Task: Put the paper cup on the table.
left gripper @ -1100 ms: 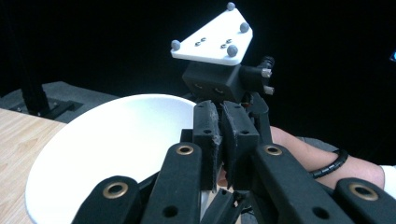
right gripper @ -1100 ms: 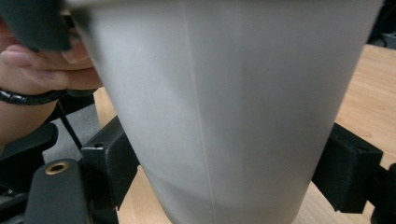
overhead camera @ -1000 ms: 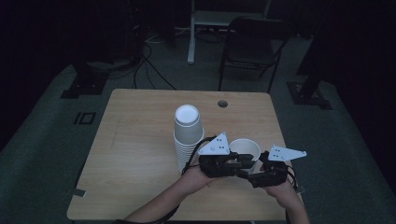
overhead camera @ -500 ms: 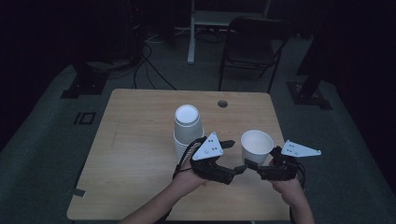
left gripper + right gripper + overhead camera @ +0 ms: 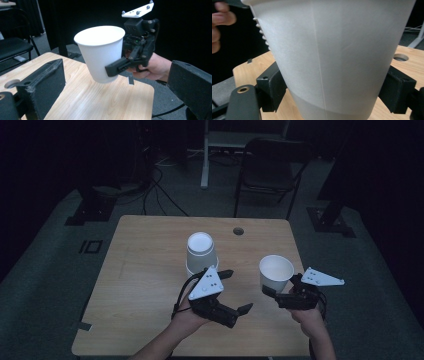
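Paper cup (image 5: 276,271): I hold it off the wooden table (image 5: 145,270), right of the upturned cup stack (image 5: 202,252).
Axis: upright, mouth up, base down.
Right gripper (image 5: 272,292): my jaws pinch the cup's lower wall.
Left gripper (image 5: 239,291): my jaws have just been opening; spread wide, nothing between them.

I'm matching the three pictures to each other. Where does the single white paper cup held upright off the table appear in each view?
High view: the cup is right of centre, in the right gripper.
Left gripper view: upper centre, open mouth up, above the table.
Right gripper view: its wall spans the middle, jaws pressed on both sides.
Shared landmark: the round hole in the table.
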`<state>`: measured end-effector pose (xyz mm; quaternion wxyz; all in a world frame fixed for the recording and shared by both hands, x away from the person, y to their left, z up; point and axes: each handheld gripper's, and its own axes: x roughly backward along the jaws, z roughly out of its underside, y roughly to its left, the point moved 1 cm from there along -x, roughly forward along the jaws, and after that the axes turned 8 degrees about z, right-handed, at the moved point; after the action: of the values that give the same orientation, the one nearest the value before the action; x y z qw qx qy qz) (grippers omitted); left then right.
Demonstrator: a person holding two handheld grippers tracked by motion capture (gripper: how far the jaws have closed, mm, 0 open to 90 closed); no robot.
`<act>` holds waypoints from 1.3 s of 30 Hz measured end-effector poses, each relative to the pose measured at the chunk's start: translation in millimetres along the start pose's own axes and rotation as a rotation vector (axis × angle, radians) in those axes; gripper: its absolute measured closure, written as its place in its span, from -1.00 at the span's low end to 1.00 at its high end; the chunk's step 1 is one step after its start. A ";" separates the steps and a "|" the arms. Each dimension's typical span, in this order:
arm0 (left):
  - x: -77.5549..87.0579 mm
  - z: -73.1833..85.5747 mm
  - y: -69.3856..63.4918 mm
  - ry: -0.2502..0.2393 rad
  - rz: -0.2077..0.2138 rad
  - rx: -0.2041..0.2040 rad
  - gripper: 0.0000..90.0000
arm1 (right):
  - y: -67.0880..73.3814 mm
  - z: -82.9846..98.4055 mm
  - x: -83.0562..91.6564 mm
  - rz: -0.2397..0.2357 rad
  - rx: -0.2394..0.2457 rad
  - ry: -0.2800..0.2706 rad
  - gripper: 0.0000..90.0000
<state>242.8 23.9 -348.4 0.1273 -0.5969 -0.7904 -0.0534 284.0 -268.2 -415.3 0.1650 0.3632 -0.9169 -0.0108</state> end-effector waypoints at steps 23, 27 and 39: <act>68.1 57.3 10.8 0.054 -0.205 0.015 -0.95 | -37.2 22.5 -44.4 0.193 -0.065 0.023 -0.59; 77.0 68.3 19.5 0.052 -0.238 0.047 -0.95 | -41.3 27.4 -53.5 0.199 -0.082 0.039 -0.59; 104.8 118.4 46.1 0.052 -0.339 0.164 -0.95 | -52.6 35.7 -71.6 0.241 -0.099 0.048 -0.59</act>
<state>243.9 162.3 -437.6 0.1852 -0.4411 -0.8778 -0.0248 356.6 -262.4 -477.5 0.2048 0.2418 -0.9481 -0.0272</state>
